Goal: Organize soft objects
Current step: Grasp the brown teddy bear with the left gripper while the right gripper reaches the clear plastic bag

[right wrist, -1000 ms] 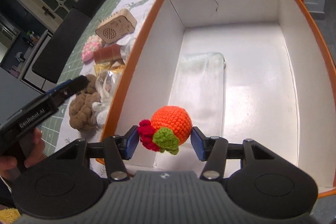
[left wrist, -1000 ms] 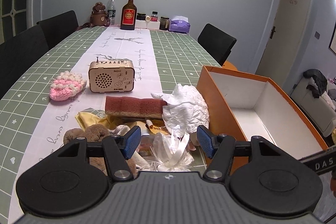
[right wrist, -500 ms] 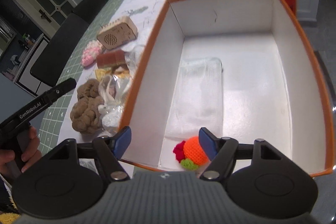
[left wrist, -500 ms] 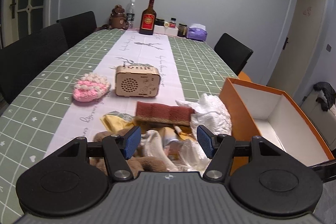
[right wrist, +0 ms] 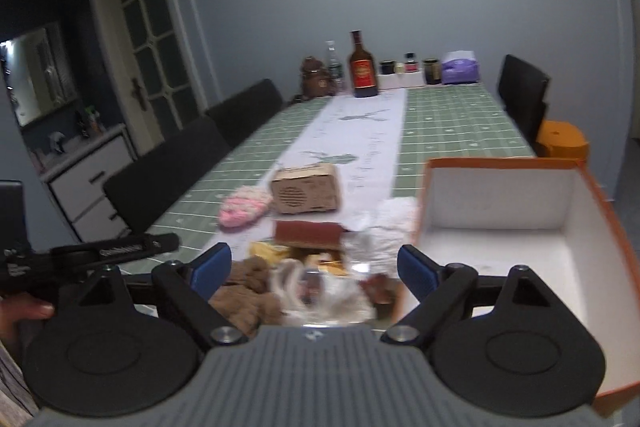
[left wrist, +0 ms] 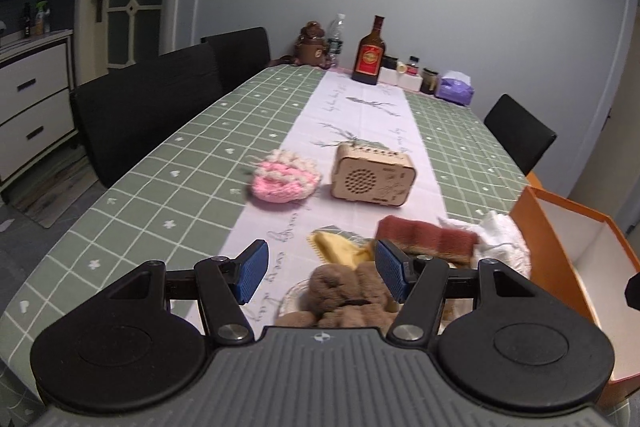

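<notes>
My left gripper (left wrist: pixel 320 273) stands open above a brown plush toy (left wrist: pixel 348 291), its pads clear of it. Beyond lie a yellow cloth (left wrist: pixel 336 247), a red-brown sponge (left wrist: pixel 428 239), a crumpled white bag (left wrist: pixel 500 235) and a pink crochet piece (left wrist: pixel 286 179). My right gripper (right wrist: pixel 314 271) has its jaws opening, with nothing between them. It hangs over the pile, where the brown plush (right wrist: pixel 248 291) and a clear plastic bag (right wrist: pixel 320 287) show blurred. The orange box (right wrist: pixel 500 203) is at its right, white inside. The left gripper (right wrist: pixel 120 251) shows at the left, held by a hand (right wrist: pixel 24 307).
A wooden radio (left wrist: pixel 372 179) stands mid-table on the white runner. Bottles, jars and a purple tissue pack (left wrist: pixel 456 91) line the far end. Black chairs (left wrist: pixel 160 107) flank the table. The orange box (left wrist: pixel 560 227) sits at the right edge.
The right gripper opened and dropped the orange crochet ball into the box, then rose and swung left toward the pile. The left gripper drifted left over the brown plush.
</notes>
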A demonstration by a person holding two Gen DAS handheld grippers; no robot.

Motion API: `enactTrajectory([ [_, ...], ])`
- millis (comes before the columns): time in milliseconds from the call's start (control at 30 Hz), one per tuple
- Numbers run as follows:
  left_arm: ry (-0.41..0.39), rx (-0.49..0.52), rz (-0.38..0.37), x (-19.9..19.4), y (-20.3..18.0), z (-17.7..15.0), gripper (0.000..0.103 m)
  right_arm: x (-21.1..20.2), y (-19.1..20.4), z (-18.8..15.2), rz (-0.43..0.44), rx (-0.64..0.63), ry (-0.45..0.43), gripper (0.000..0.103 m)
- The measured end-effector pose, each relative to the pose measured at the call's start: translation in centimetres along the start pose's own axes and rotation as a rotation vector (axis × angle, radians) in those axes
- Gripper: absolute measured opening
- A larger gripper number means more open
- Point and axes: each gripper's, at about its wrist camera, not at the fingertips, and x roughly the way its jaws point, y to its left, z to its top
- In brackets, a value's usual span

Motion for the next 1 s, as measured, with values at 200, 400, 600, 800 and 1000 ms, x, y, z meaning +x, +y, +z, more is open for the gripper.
enactTrajectory([
  [200, 0.073, 0.064, -0.024, 1.4, 0.8, -1.3, 0.072, 4.3, 1.9, -2.2, 0.004, 0.016, 0.076, 0.089],
  [400, 0.153, 0.088, -0.114, 3.3, -0.2, -2.6, 0.074, 5.6, 1.4, -3.9, -0.022, 0.021, 0.127, 0.089],
  [600, 0.232, 0.023, -0.149, 6.5, -1.4, -2.9, 0.075, 6.2, 2.9, -4.6, -0.134, -0.147, 0.136, 0.089],
  [800, 0.281, -0.017, -0.120, 9.5, -2.2, -2.7, 0.082, 6.7, 2.9, -4.6, -0.151, -0.198, 0.147, 0.089],
  [1000, 0.291, 0.008, -0.060, 11.3, -2.9, -2.9, 0.084, 8.0, 2.8, -4.5, -0.160, -0.208, 0.169, 0.089],
])
